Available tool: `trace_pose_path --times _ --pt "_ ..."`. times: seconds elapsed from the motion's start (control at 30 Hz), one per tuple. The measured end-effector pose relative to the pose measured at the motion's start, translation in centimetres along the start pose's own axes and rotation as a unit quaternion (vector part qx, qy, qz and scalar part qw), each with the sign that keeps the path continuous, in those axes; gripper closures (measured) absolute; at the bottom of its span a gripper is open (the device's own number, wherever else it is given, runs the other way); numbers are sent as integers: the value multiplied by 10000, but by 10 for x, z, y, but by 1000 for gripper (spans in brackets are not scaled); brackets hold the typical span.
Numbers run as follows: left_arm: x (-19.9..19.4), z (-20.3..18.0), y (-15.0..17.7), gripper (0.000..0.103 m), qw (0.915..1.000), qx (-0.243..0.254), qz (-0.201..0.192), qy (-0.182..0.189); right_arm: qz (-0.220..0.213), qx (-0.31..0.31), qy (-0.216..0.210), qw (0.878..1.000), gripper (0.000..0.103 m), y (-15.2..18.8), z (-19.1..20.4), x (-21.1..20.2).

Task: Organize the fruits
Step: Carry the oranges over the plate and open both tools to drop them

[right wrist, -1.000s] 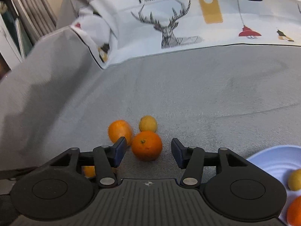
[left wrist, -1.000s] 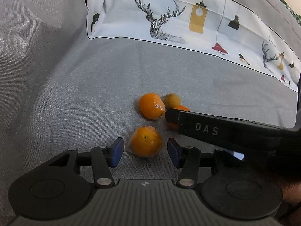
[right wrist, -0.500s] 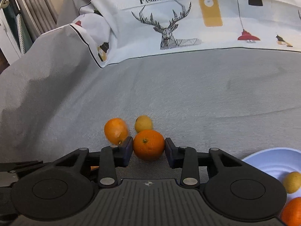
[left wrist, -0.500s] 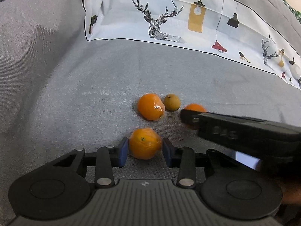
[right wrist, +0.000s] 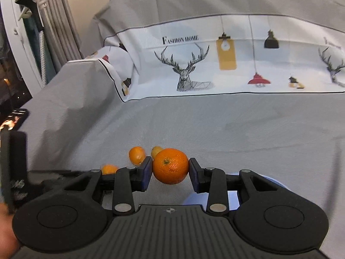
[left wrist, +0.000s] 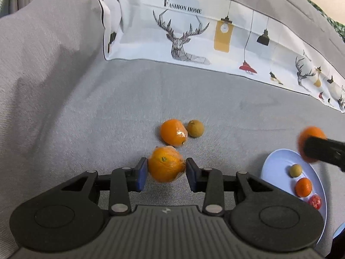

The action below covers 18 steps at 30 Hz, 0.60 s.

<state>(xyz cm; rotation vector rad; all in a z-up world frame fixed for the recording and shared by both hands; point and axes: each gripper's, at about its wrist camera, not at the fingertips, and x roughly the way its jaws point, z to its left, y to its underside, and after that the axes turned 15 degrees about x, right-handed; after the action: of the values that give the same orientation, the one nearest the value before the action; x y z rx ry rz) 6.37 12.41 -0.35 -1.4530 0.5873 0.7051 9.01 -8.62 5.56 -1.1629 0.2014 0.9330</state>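
Observation:
My left gripper [left wrist: 166, 170] is shut on a plastic-wrapped orange [left wrist: 165, 164], held just above the grey cloth. A second wrapped orange [left wrist: 173, 132] and a small yellow-brown fruit [left wrist: 195, 128] lie on the cloth just beyond it. My right gripper [right wrist: 170, 169] is shut on a bare orange [right wrist: 170, 165] and holds it lifted; it shows in the left wrist view [left wrist: 311, 144] above the rim of a pale blue plate [left wrist: 273, 161]. The plate holds a small yellow fruit [left wrist: 295, 170], an orange [left wrist: 303, 187] and a small red fruit [left wrist: 314, 201].
Grey cloth covers the surface, with a white printed band [left wrist: 215, 36] of deer and lamps at the back. A fold rises at the left [left wrist: 43, 64]. Curtains and a rack [right wrist: 43, 21] stand at the far left in the right wrist view.
My right gripper has closed on the bare orange, lifted it and carried it right, over the plate. My left gripper has closed on the wrapped orange and raised it slightly.

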Motion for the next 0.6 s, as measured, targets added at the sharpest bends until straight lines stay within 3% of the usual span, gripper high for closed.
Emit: trace_pose_path --times 0.17,0.4,0.6 --pt "-20 -8 2 61 9994 162 -300 -57 -110 -62 19 9999 65 11 -10 -34" --pt "-68 -29 14 61 9923 497 -1129 150 -82 308 129 9994 65 45 -33 -49" --pt "-82 -39 19 61 9911 448 -1254 86 -253 271 117 9992 65 49 -35 -60"
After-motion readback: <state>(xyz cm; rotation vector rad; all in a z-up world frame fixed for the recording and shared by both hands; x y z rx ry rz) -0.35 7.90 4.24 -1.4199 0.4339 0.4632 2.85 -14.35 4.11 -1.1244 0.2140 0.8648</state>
